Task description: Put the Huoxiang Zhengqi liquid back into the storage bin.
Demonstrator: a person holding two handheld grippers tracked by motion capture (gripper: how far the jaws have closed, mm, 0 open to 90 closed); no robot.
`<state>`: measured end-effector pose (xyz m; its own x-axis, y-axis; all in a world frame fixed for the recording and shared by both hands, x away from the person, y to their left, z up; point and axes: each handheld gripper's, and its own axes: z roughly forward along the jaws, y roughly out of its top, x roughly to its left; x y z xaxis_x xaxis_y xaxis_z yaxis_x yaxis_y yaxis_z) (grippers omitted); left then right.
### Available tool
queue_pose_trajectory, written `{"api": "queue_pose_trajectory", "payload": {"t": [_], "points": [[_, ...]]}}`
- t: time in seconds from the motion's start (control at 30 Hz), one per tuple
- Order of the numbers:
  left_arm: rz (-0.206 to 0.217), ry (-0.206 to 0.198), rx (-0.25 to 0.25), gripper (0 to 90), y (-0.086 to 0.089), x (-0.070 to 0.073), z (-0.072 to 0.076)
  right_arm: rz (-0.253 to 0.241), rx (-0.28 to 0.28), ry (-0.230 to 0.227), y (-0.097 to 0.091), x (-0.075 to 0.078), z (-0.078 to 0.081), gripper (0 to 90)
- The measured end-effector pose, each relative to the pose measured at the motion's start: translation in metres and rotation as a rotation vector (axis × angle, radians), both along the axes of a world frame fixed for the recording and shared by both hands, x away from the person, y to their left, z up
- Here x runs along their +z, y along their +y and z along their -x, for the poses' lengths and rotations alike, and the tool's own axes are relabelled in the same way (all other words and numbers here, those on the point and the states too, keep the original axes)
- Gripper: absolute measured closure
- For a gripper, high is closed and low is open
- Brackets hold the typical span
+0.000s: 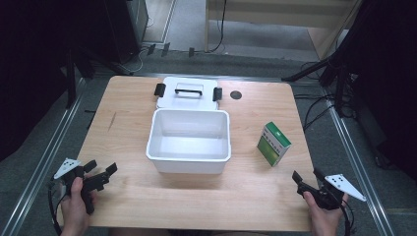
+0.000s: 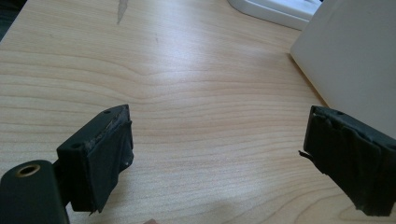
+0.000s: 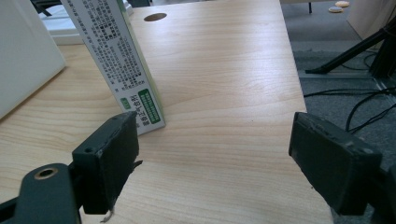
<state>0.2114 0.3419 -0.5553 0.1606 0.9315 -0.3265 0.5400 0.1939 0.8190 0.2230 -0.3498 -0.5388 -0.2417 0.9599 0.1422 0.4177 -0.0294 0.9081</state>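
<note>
A white plastic box [image 1: 188,141] stands open in the middle of the wooden table [image 1: 128,196], its white lid [image 1: 187,92] with a black handle lying flat just behind it. A green and white carton [image 1: 273,143] stands upright to the right of the box; in the right gripper view the carton [image 3: 116,60] rises just beyond the left jaw. My left gripper [image 1: 102,170] rests open near the front left corner, nothing between its jaws [image 2: 215,158]. My right gripper [image 1: 306,175] is open at the front right, short of the carton [image 3: 215,158].
The box wall [image 2: 355,60] stands close to the right of my left gripper. A round hole [image 1: 236,95] is in the table at the back right. Tripod legs and cables [image 1: 324,105] lie on the floor past the right edge.
</note>
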Motion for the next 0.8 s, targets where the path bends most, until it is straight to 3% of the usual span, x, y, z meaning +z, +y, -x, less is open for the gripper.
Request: {"api": "queue_pose_trajectory", "payload": {"t": [0.2,0.27,0.43,0.47,0.5,0.57,0.63,0.67,0.7,0.73,0.77,0.8], "points": [[-0.001,-0.002,0.001,9.1,0.001,0.0,0.001,-0.031,-0.008,-0.004,-0.005,0.003,0.001,17.4],[-0.001,-0.001,0.0,9.1,0.001,0.0,0.001,0.019,-0.001,0.014,-0.006,0.008,0.001,19.1],[0.003,0.0,0.001,9.1,0.001,0.0,0.001,0.079,0.051,0.056,0.0,0.015,-0.001,19.9],[0.003,0.0,0.0,9.1,0.001,0.0,0.001,0.09,0.067,0.077,0.002,0.017,-0.002,19.9],[0.003,0.0,0.0,9.0,0.001,0.0,0.001,0.132,0.096,0.109,0.007,0.02,-0.004,20.0],[0.0,0.0,-0.001,9.1,0.001,0.0,0.001,0.161,0.103,0.164,0.011,0.025,-0.008,20.3],[0.0,0.0,0.0,9.1,0.001,0.0,0.001,0.19,0.102,0.182,0.014,0.028,-0.01,20.4],[0.0,0.0,0.0,9.1,0.001,0.0,0.001,0.253,0.115,0.233,0.019,0.037,-0.014,20.9],[0.0,0.0,0.0,9.1,0.001,0.0,0.001,0.253,0.115,0.233,0.019,0.037,-0.014,20.9],[-0.001,0.001,-0.001,9.1,0.001,0.0,0.001,0.317,0.143,0.282,0.025,0.047,-0.019,21.0],[0.0,-0.001,0.0,9.1,0.001,0.0,0.001,0.348,0.165,0.31,0.027,0.052,-0.022,20.8],[0.0,-0.001,0.0,9.1,0.001,0.0,0.001,0.348,0.165,0.31,0.027,0.052,-0.022,20.8]]}}
